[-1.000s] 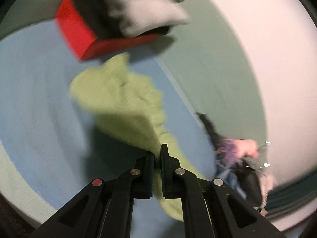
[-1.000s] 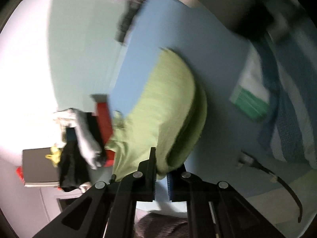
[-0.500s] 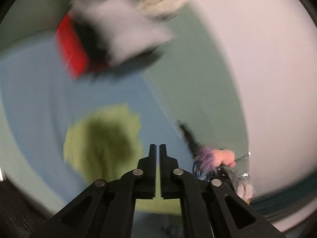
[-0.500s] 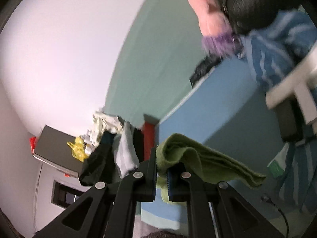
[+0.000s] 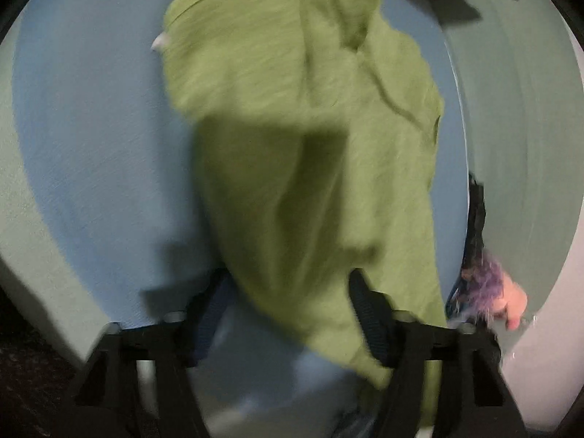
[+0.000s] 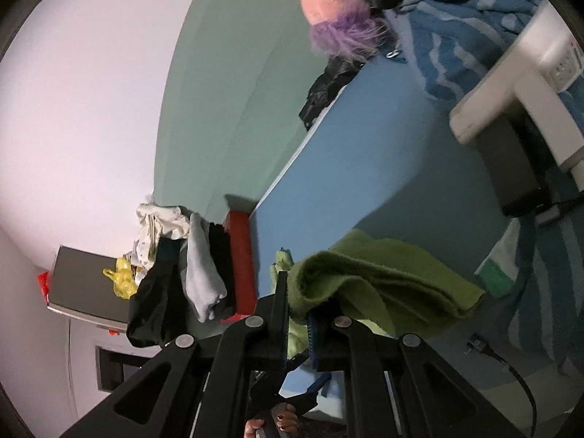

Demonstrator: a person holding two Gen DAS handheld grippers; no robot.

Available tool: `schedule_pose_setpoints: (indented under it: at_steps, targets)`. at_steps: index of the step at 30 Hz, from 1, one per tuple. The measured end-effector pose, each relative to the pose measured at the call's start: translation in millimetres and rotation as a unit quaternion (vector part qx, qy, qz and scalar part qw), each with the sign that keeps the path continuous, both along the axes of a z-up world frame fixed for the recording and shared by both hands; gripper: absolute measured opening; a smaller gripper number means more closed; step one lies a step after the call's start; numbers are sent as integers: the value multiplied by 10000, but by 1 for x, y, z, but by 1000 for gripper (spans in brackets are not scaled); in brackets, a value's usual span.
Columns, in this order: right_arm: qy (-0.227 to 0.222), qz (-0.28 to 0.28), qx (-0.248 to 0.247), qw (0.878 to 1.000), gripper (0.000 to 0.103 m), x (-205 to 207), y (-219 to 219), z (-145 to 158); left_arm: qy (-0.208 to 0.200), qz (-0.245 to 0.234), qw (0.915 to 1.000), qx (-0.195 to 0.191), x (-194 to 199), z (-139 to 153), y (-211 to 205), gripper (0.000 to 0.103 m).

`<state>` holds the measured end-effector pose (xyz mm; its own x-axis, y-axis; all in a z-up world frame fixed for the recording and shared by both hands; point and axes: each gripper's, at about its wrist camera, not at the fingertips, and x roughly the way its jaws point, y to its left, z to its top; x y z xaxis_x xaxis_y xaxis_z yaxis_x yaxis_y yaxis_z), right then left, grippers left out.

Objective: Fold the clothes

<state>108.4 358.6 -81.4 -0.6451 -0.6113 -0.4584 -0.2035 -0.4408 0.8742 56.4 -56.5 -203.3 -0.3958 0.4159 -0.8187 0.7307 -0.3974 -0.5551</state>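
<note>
Right now your right gripper [image 6: 297,314] has its jaws clamped on a folded edge of the green garment [image 6: 383,277], lifting it above the blue surface [image 6: 383,153]. Your left gripper [image 5: 288,314] has just been opening its jaws; the green cloth hangs loose between them, unpinched, sprawling over the blue surface.
</note>
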Motion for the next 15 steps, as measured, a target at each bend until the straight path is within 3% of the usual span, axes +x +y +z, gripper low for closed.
schedule_pose_setpoints:
  at_steps: [4, 5, 6, 8, 10, 13, 15]
  targets:
    - [42, -43, -57, 10000, 9, 4, 6, 1, -344, -81, 9985, -408, -13, 0, 10, 41]
    - [57, -49, -86, 9999, 9, 5, 7, 1, -242, -29, 9993, -281, -8, -1, 8, 30]
    - [59, -58, -109, 9999, 9, 5, 9, 0, -141, 27, 9998, -144, -4, -2, 6, 11]
    - [44, -78, -141, 9999, 9, 7, 11, -2, 96, 272, 9988, 400, 9, -12, -1, 8]
    - [11, -100, -161, 9998, 9, 8, 14, -5, 441, 380, 9965, 597, 20, -14, -7, 8]
    - [-24, -182, -193, 9996, 9, 12, 18, -4, 994, 424, 9935, 348, 25, 13, -26, 7]
    - [38, -272, -189, 9994, 9, 17, 23, 1, 1523, 451, 9872, 104, 25, 49, -49, 7]
